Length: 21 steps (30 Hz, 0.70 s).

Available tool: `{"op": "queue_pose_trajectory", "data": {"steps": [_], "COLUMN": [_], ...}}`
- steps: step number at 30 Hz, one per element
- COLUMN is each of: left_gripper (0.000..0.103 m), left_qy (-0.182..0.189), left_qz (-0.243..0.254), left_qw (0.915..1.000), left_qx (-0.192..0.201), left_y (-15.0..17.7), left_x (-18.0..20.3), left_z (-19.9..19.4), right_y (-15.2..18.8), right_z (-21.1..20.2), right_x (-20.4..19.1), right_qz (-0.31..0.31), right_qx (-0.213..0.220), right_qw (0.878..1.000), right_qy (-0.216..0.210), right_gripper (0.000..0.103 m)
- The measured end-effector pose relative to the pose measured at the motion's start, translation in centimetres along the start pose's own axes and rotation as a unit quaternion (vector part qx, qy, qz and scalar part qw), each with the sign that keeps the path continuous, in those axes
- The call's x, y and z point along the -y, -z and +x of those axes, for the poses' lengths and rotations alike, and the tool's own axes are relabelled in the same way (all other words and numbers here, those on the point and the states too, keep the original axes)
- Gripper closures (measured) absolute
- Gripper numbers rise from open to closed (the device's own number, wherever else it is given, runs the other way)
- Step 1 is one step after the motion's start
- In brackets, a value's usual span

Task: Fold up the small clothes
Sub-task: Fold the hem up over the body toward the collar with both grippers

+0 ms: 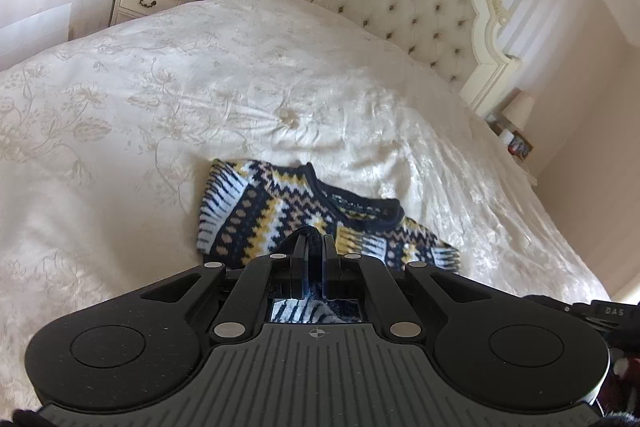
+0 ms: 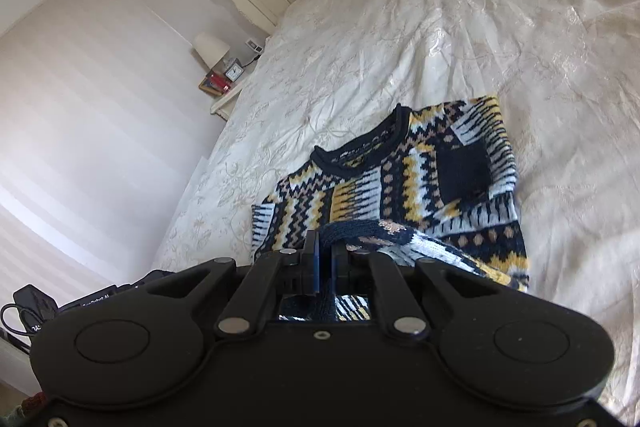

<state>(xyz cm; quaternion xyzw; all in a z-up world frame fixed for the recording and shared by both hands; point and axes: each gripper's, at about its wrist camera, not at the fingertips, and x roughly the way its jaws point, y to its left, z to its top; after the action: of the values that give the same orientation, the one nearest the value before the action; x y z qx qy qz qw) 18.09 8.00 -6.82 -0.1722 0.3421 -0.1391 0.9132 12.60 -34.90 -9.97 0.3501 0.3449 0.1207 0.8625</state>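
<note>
Cream bedspread (image 1: 200, 87); both grippers' fingers (image 1: 299, 247) (image 2: 311, 247) pinch patterned sweater (image 2: 420, 163) edge; lower hem hidden behind gripper bodies.

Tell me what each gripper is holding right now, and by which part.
Both hold the patterned sweater. The left gripper and the right gripper are each shut on its dark ribbed edge, apparently the bottom hem, lifted toward the neckline.

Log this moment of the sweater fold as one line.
stage: mid-fold | left gripper: shut on sweater hem | right gripper: shut on sweater hem | sweater: neckline far, on bedspread
</note>
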Motion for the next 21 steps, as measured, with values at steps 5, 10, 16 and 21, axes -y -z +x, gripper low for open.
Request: {"op": "queue_pose_trajectory", "data": {"steps": [5,10,16,21], "left_gripper": [0.098,0.098,0.098,0.098], "left_qy": [0.003,-0.004,-0.027,-0.044], "left_qz": [0.016,0.017,0.015,0.034], "left_qw": [0.9998,0.9998,0.9992,0.9972], "left_qx": [0.010,0.004,-0.025,-0.050], "left_y": [-2.5,-4.1,-5.0,-5.5], "left_x": [0.4,0.3,-0.5,-0.9], "left_z": [3.3,7.4,12.9,16.8], "right_y": [-3.5,-6.4,-8.6,-9.8], "right_z": [2.7,6.8,11.9,15.3], "right_x": [0.5,1.9,4.1,5.7], "right_qz": [-0.004,-0.001,0.004,0.003], "right_qx": [0.017,0.011,-0.012,-0.029], "right_qw": [1.000,0.999,0.998,0.996], "right_qy": [0.011,0.033,0.063,0.087], "right_gripper": [0.091,0.091,0.091,0.091]}}
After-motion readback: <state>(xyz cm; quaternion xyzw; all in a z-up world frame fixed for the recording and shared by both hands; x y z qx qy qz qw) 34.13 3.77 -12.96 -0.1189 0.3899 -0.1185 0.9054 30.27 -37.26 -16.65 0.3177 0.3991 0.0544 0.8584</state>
